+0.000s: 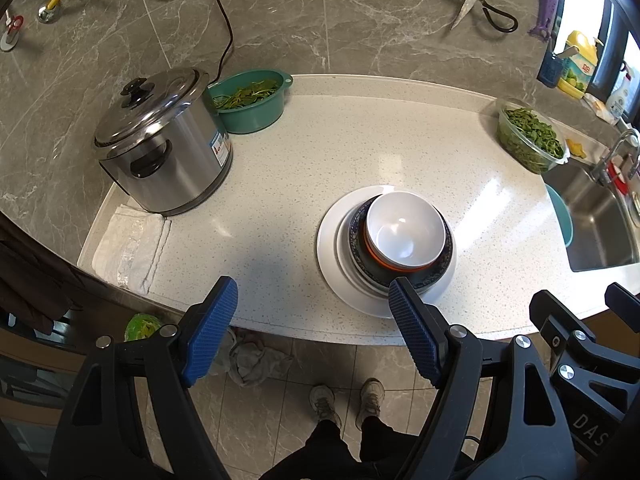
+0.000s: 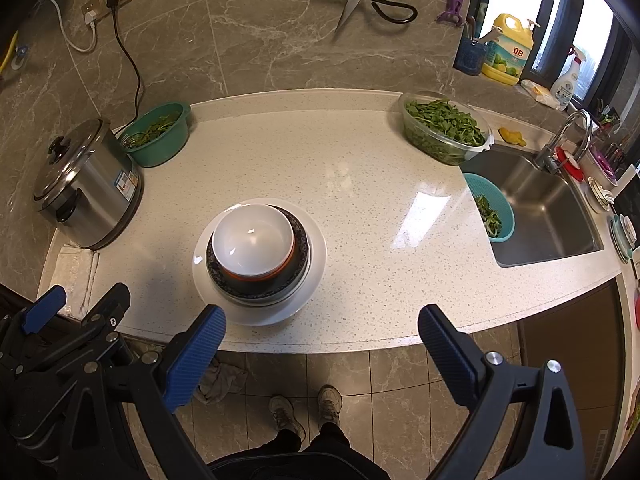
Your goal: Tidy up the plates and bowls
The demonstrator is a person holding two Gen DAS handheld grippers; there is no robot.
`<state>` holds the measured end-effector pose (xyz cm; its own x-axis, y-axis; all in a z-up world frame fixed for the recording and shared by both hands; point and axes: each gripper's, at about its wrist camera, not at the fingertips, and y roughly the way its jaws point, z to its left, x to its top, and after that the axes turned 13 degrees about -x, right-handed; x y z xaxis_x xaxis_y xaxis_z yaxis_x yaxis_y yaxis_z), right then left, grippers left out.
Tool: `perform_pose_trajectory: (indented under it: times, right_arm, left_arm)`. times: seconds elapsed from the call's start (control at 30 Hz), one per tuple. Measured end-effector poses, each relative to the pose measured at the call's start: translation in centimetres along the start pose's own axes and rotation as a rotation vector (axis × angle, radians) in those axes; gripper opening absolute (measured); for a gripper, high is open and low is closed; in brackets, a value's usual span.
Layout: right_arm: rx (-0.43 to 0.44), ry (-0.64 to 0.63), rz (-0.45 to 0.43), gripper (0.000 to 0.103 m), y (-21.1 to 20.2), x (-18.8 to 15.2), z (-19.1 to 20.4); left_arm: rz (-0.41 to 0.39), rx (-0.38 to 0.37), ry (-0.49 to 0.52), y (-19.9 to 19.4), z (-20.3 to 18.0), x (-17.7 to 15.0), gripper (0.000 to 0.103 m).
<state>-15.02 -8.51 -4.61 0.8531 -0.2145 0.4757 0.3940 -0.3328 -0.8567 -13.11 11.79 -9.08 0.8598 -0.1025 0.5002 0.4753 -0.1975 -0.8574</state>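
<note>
Starting at my far left, the steel rice cooker [image 1: 160, 148] sits at the counter's end with a folded white cloth [image 1: 128, 248] in front of it and a green basin of leaves [image 1: 252, 100] just behind. My left gripper [image 1: 312, 332] hangs above the counter's near edge with its blue pads spread wide and nothing between them. Just past its right pad is the stack I care about: a white bowl [image 1: 404, 236] nested in an orange-rimmed bowl [image 1: 396, 266], these on a dark patterned plate [image 1: 360, 256], all on a wide white plate [image 1: 332, 256]; I think a second white plate lies between, though the angle makes that hard to confirm. My right gripper [image 2: 320, 344] hovers to the stack's right, also splayed open and empty. Farther right stand a clear tub of greens [image 2: 444, 128] and the sink [image 2: 560, 208] with a teal colander [image 2: 490, 210]. I judge the stacking done, or else not yet split apart, with both tools parked clear. Any next move calls for a descent onto the top bowl's rim, one pad inside and one outside, without shoving the pile.
</note>
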Motion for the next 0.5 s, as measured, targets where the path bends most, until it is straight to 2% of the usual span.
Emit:
perform_pose_trajectory:
  times: [0.5]
  right_arm:
    - [0.009,-0.005,-0.006,0.099,-0.13,0.16,0.22]
  left_arm:
    - [-0.003,0.004,-0.009,-0.17,-0.32,-0.14,0.077]
